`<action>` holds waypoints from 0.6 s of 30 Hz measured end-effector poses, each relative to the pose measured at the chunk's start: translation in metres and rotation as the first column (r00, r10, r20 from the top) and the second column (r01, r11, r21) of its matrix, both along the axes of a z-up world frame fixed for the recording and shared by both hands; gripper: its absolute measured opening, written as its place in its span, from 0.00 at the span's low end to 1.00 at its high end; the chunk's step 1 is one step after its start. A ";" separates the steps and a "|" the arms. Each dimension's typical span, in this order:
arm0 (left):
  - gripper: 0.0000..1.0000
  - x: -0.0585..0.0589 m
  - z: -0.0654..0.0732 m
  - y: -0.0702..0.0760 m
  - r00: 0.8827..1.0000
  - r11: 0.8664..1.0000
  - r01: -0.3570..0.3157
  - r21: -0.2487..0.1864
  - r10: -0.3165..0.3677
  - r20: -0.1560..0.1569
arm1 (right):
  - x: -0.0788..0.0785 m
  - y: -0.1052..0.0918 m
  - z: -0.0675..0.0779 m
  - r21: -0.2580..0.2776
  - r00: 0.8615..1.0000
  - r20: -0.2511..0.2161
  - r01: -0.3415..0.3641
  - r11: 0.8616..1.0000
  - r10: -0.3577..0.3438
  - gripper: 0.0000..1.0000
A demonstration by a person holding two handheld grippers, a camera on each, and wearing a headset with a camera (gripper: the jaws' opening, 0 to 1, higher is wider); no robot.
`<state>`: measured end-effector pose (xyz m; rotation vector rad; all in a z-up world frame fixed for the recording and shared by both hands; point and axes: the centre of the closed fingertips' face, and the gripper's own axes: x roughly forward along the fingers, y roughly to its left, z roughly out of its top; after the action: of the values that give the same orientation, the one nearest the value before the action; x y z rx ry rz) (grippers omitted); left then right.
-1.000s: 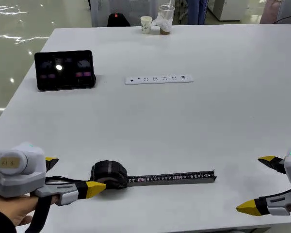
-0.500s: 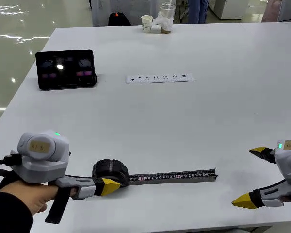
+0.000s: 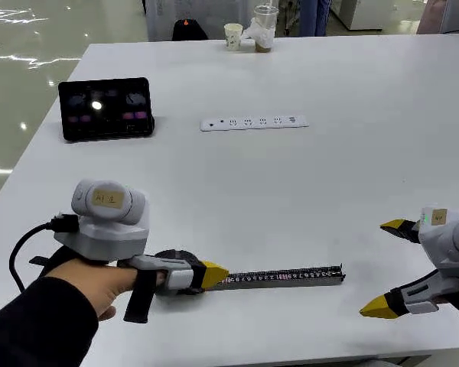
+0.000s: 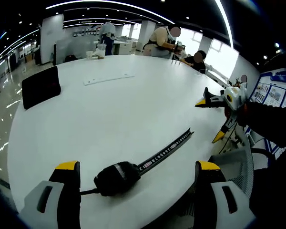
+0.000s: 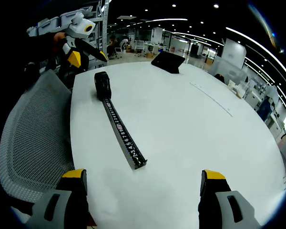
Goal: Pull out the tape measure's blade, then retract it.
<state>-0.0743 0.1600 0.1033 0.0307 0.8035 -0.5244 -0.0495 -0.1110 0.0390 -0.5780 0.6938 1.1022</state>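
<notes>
We judge the tape measure [image 4: 118, 177] rigid and weighty. It lies at the tabletop's [image 3: 291, 176] 6 o'clock edge, its springy blade [image 3: 283, 276] running toward 3 o'clock. The left gripper [image 4: 137, 165] has its fingers wide, bracketing the case, and we'd take hold at its flanks. The right gripper [image 3: 384, 266] is equally wide.

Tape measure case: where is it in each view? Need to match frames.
Head view: tape measure case sits low, left of centre, at the left end of the blade.
Left gripper view: tape measure case is at low centre, with the blade running up to the right.
Right gripper view: tape measure case is at upper left, with the blade running down toward the camera.
Shared landmark: black tablet.
</notes>
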 end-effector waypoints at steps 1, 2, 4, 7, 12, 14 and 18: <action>0.97 0.001 0.000 -0.001 1.000 1.000 -0.003 0.004 0.003 0.002 | 0.001 0.001 0.000 -0.004 1.000 0.002 -0.008 1.000 0.008 0.99; 0.98 0.001 0.000 -0.002 1.000 1.000 -0.004 0.002 0.004 0.003 | 0.001 0.002 0.000 -0.008 1.000 0.004 -0.018 1.000 0.018 0.99; 0.96 0.006 0.001 -0.002 0.999 0.999 -0.050 -0.003 0.050 0.006 | 0.002 0.003 -0.001 -0.020 0.999 0.010 -0.035 0.999 0.035 0.99; 0.93 0.010 0.003 -0.003 0.994 0.994 -0.106 -0.036 0.106 -0.002 | 0.002 0.006 -0.001 -0.035 0.998 0.014 -0.056 0.998 0.057 0.97; 0.99 0.018 0.005 -0.006 0.973 0.964 -0.229 -0.136 0.231 -0.006 | 0.004 0.014 0.001 -0.045 0.996 0.016 -0.086 0.995 0.087 0.97; 0.99 0.021 0.004 -0.005 0.959 0.945 -0.280 -0.171 0.283 -0.003 | 0.005 0.017 0.001 -0.048 0.995 0.015 -0.098 0.994 0.099 0.98; 0.99 0.021 -0.006 0.001 0.946 0.936 -0.321 -0.142 0.325 0.004 | 0.007 0.023 0.002 -0.060 0.991 0.014 -0.131 0.990 0.132 0.99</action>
<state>-0.0531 0.1611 0.0968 -0.2210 0.7246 -0.2659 -0.0422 -0.0881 0.0412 -0.6917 0.6817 1.2003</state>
